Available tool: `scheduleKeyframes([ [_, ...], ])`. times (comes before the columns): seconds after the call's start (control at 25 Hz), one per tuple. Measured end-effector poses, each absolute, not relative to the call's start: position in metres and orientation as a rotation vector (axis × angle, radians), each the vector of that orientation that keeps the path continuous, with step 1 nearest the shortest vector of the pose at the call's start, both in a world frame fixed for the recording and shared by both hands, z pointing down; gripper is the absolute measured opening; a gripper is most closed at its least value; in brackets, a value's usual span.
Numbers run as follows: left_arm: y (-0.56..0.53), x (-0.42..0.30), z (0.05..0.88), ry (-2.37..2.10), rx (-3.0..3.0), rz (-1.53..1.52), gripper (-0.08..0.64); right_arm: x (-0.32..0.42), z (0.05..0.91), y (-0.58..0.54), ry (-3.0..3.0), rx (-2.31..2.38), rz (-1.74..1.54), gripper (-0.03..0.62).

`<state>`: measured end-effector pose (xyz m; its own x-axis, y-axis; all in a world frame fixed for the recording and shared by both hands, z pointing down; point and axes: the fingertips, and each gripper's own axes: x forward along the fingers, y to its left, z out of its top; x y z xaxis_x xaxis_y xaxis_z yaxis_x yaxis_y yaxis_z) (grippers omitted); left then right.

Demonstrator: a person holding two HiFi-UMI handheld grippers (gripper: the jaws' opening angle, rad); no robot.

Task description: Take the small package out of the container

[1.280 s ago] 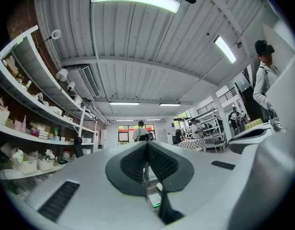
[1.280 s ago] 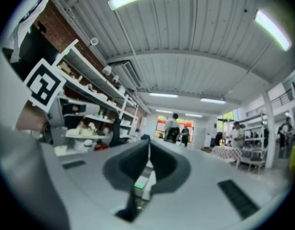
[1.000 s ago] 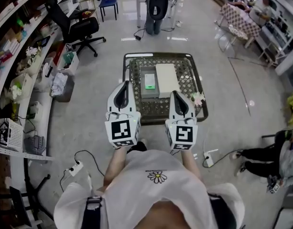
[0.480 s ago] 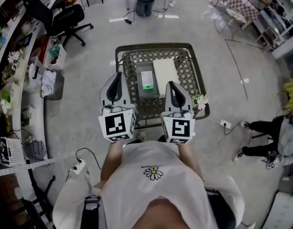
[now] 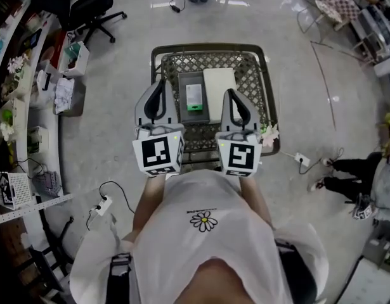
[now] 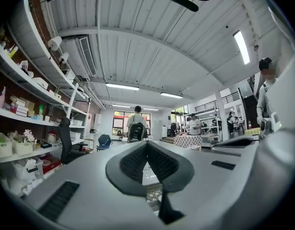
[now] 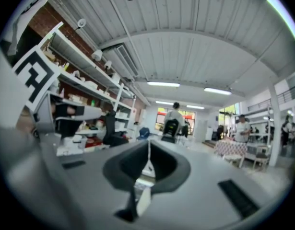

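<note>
In the head view a wire-mesh container [image 5: 207, 47] stands on the floor in front of me. Inside lie a flat grey package with a white and green label [image 5: 193, 98] and a white package [image 5: 220, 88] beside it on the right. My left gripper [image 5: 158, 88] hovers over the container's near left part, jaws shut and empty. My right gripper [image 5: 232, 94] hovers over the near right part, also shut on nothing. Both point forward and level: the left gripper view shows closed pads [image 6: 147, 143] against the room, and the right gripper view shows closed pads [image 7: 148, 142] likewise.
Shelves [image 5: 17, 75] line the left wall, with a black office chair [image 5: 87, 5] at the far left. A power strip and cable [image 5: 99, 204] lie on the floor at my left. A white flower [image 5: 269, 133] sits at the container's near right corner. A person's legs [image 5: 347, 182] lie at the right.
The view has closed in on the container, which now sits higher in the head view. Both grippers have come further over its near edge. Their jaws stayed shut.
</note>
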<state>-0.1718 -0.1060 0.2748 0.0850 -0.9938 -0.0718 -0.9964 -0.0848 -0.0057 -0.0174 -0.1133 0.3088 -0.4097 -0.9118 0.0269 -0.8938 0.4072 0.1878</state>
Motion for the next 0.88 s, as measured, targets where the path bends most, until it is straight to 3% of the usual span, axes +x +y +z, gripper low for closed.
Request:
scheduleKeyframes([
  [0.52, -0.133, -0.161, 0.308, 2.208, -2.287, 0.020, 0.030, -0.005, 0.320, -0.136, -2.565, 1.573, -0.142, 0.032],
  [0.88, -0.179, -0.139, 0.398, 2.267, -2.614, -0.134, 0.304, 0.019, 0.339, -0.133, -2.519, 1.592, -0.071, 0.032],
])
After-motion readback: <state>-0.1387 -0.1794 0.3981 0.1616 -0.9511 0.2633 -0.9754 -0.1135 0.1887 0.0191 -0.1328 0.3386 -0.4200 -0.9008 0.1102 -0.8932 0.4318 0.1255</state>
